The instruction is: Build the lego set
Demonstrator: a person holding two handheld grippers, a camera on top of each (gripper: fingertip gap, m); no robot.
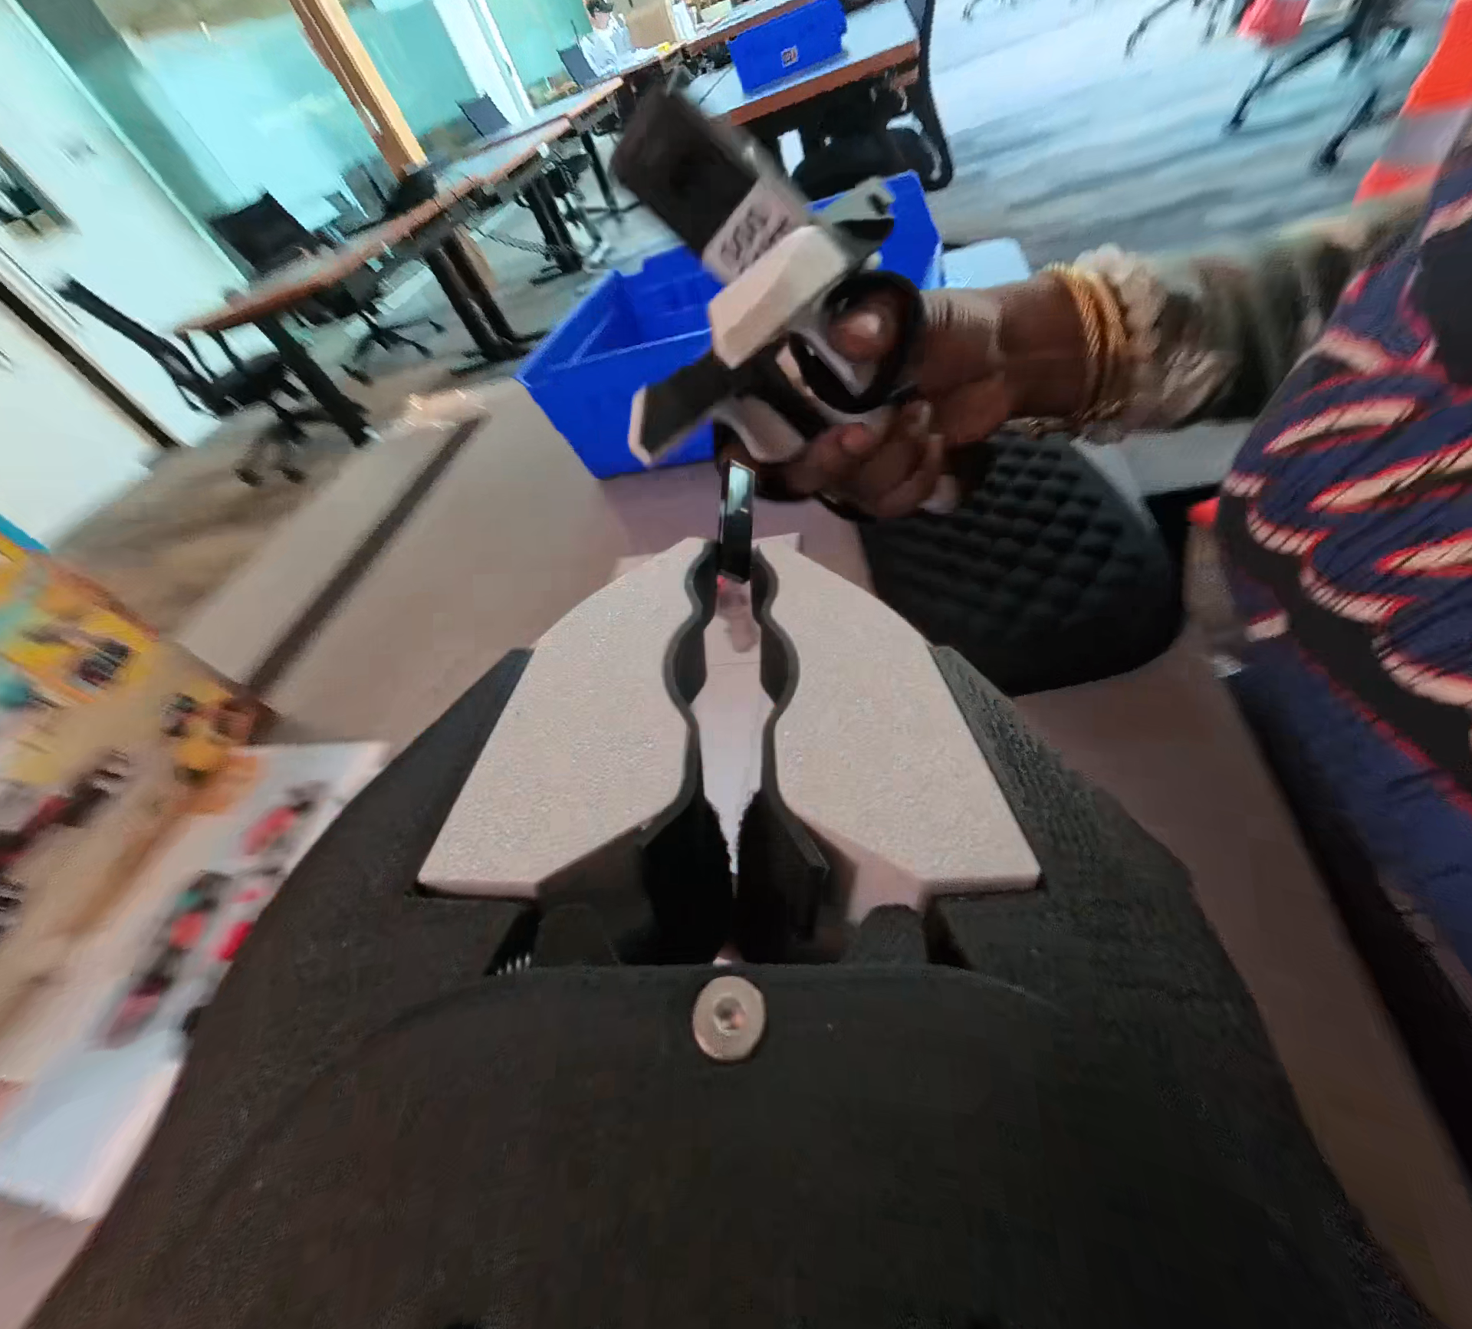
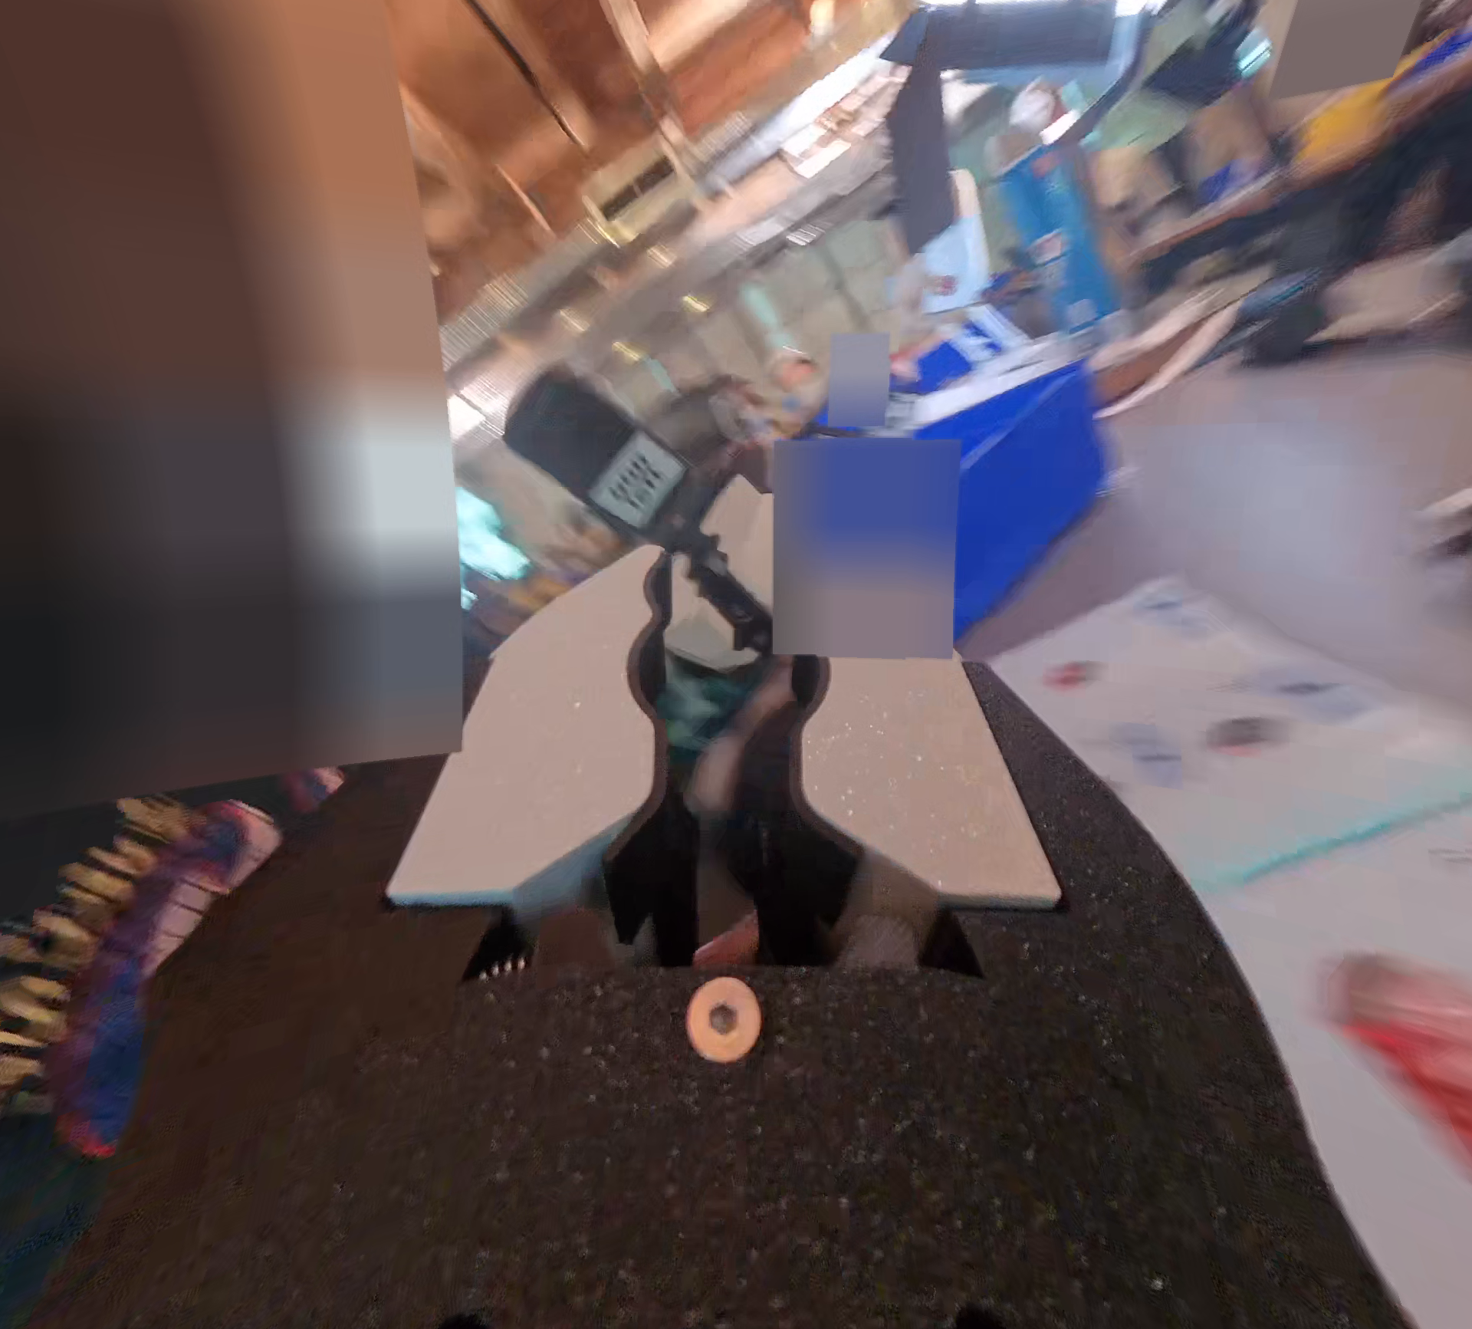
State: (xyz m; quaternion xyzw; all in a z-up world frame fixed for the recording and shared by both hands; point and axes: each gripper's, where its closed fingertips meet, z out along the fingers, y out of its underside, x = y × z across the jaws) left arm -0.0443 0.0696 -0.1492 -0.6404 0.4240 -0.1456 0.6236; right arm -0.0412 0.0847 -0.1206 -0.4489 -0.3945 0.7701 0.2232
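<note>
We see the left tongs (image 1: 729,562) nearly closed, pinching a small black lego piece (image 1: 737,530) that stands upright at their tips, above the brown worktop (image 1: 510,574). Beyond it, a hand (image 1: 916,398) holds the right tongs (image 1: 693,406) raised in the air. In the right wrist view the right tongs (image 2: 729,593) stand narrowly apart, but a mosaic patch covers 1 tip, so we cannot tell whether they hold anything. On the worktop lie a blurred instruction booklet (image 1: 207,916) and a colourful box (image 1: 72,653) at the left, and a blue bin (image 1: 629,350) farther back. The room is an open office with rows of desks (image 1: 446,199), black chairs (image 1: 263,350), glass partitions (image 1: 263,64) and wooden posts (image 1: 319,8).
</note>
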